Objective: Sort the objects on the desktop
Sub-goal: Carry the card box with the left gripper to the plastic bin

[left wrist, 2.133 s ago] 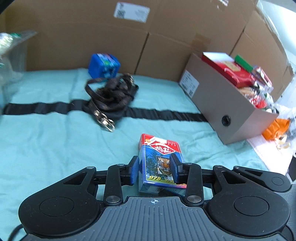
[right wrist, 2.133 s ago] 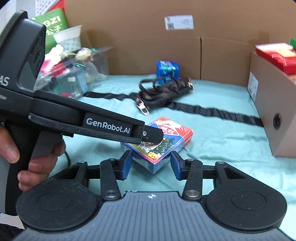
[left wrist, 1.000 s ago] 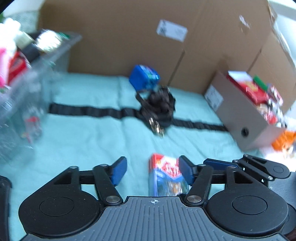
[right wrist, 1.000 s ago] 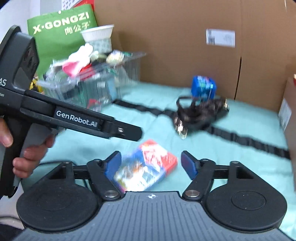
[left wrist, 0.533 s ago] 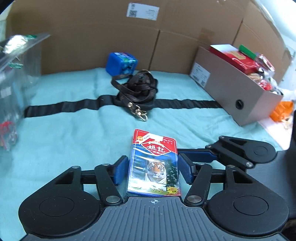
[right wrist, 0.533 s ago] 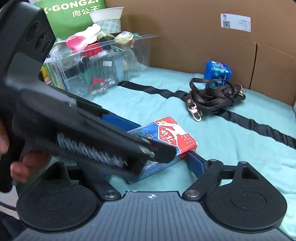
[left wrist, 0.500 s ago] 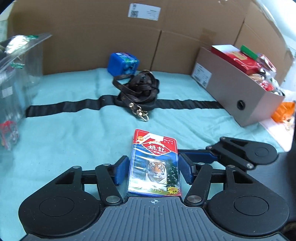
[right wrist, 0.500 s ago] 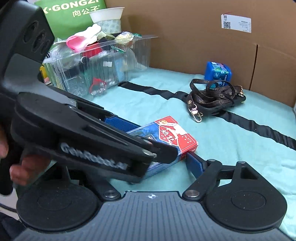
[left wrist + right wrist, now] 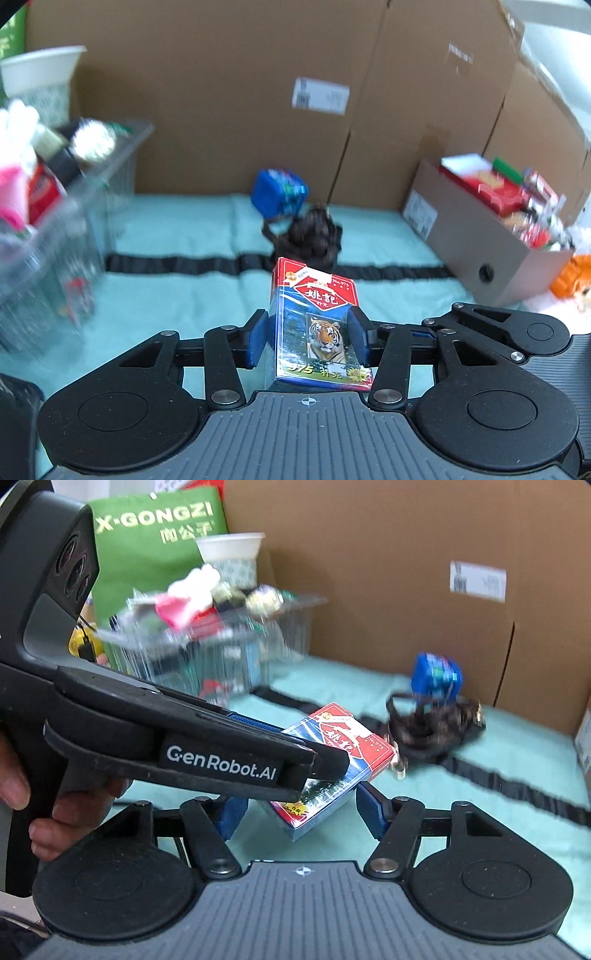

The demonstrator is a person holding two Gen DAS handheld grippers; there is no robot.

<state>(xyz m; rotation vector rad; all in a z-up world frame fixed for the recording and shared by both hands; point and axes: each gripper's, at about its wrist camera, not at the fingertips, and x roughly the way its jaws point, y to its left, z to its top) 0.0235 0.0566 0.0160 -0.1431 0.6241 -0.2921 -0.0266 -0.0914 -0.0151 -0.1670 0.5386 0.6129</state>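
A card box (image 9: 317, 325) with a red top and a tiger picture hangs above the teal cloth (image 9: 177, 302). My left gripper (image 9: 307, 339) has the box between its closing jaws, and both blue pads press on its sides. In the right wrist view the left gripper (image 9: 325, 764) reaches in from the left and carries the card box (image 9: 332, 753) tilted. My right gripper (image 9: 299, 812) sits just below it; its jaws are closing, the box's lower end hangs between them, and the pads (image 9: 369, 808) stand clear of it.
A clear plastic bin (image 9: 55, 229) full of small items stands at the left, with a white cup (image 9: 231, 554) and a green bag (image 9: 159, 535) behind. A blue packet (image 9: 279, 192) and a brown strap (image 9: 314, 236) lie at the back. A filled cardboard box (image 9: 480, 240) stands right.
The left jaws have come together on the card box and raised it off the cloth. The view has swung left toward the clear bin. The right jaws have narrowed a little.
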